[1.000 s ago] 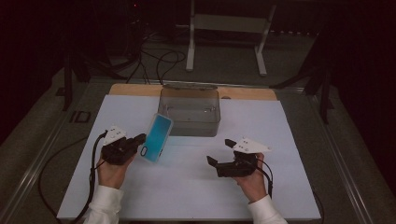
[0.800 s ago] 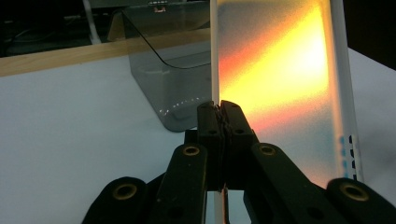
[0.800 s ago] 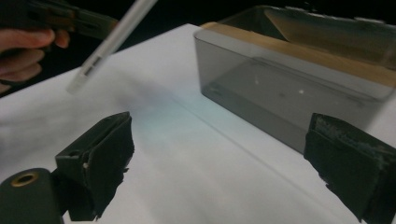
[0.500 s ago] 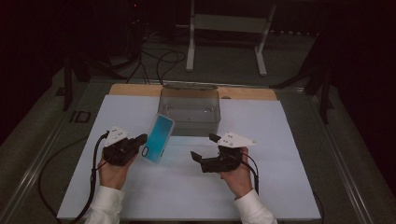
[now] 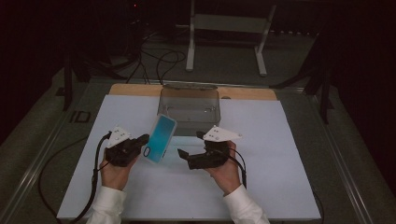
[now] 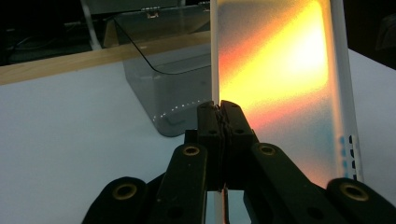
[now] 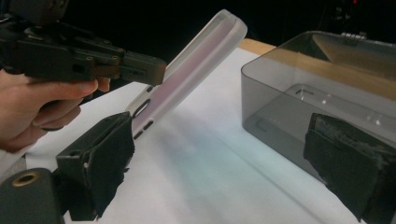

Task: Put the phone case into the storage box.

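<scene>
The tabletop (image 5: pixel 280 186), covered with a white sheet, carries a clear grey plastic box (image 5: pixel 190 108) near its far edge; the box is open at the top and stands upright on the sheet, and it serves here as the landmark.

Just in front of the box and a little to its left, a translucent phone case (image 5: pixel 161 138) is held up off the sheet, tilted so that its top end leans toward the box. From above it looks teal; in the left gripper view (image 6: pixel 275 79) it glows yellow and orange. In the right gripper view (image 7: pixel 187 74) its camera cut-out and side slots show near the lower end.

The left tool (image 5: pixel 142 140), in front of the box and to its left, has its jaws pressed together on the lower edge of the case, pinching the thin rim (image 6: pixel 219 109).

The right tool (image 5: pixel 189 156), directly in front of the box, has its jaws spread wide with nothing between them; its padded jaws point toward the case, close to it but apart.
</scene>
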The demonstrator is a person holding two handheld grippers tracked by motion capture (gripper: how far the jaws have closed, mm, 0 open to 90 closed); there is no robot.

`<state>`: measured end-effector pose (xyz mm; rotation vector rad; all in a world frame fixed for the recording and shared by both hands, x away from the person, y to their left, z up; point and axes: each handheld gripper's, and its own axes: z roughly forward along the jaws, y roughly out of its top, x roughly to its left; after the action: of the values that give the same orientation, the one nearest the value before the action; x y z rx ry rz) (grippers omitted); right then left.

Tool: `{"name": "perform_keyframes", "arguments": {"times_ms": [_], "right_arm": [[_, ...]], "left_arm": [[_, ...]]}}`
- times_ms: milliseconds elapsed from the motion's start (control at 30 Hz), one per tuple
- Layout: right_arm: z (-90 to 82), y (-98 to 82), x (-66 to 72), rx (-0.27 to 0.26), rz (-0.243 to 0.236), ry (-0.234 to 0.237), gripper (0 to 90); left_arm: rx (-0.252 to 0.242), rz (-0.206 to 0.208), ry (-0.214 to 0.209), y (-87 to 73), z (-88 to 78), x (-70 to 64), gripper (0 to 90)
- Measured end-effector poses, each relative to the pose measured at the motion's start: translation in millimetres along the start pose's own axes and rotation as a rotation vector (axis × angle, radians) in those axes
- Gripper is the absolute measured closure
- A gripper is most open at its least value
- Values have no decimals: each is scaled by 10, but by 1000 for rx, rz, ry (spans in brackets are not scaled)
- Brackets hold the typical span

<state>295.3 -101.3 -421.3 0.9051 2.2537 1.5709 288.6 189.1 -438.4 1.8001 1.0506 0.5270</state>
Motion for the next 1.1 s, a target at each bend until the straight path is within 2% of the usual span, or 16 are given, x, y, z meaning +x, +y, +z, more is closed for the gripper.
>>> {"name": "perform_keyframes", "arguments": {"times_ms": [133, 233, 300, 433, 533, 567, 633, 667, 800, 867, 1000, 1100], "right_arm": [[78, 48, 54, 27, 19, 30, 122], [124, 66, 84, 33, 26, 30, 142], [152, 74, 97, 32, 24, 27, 190], [184, 69, 148, 15, -26, 0, 279], [198, 73, 174, 12, -21, -1, 365], [203, 75, 177, 12, -14, 5, 389], [229, 84, 179, 35, 27, 6, 350], [239, 85, 179, 47, 44, 7, 400], [260, 86, 179, 64, 85, 22, 444], [274, 83, 187, 68, 98, 24, 496], [303, 82, 173, 65, 140, 70, 586], [313, 76, 174, 70, 157, 80, 645]], "left_arm": [[-2, 2, -5, 3, 4, -31, 890], [-4, 4, -10, 8, 11, -51, 890], [-3, 5, -12, 12, 12, -63, 890], [-12, 4, -16, 16, 15, -86, 890], [-12, 4, -23, 15, 26, -103, 890], [-13, 7, -25, 14, 30, -108, 890], [-13, 6, -30, 11, 38, -120, 890], [-14, 6, -29, 11, 42, -126, 890], [-20, 6, -29, 12, 44, -141, 890], [-25, 3, -34, 13, 45, -149, 890], [-29, 2, -37, 9, 52, -162, 890], [-36, -5, -38, 6, 52, -164, 890]]}}
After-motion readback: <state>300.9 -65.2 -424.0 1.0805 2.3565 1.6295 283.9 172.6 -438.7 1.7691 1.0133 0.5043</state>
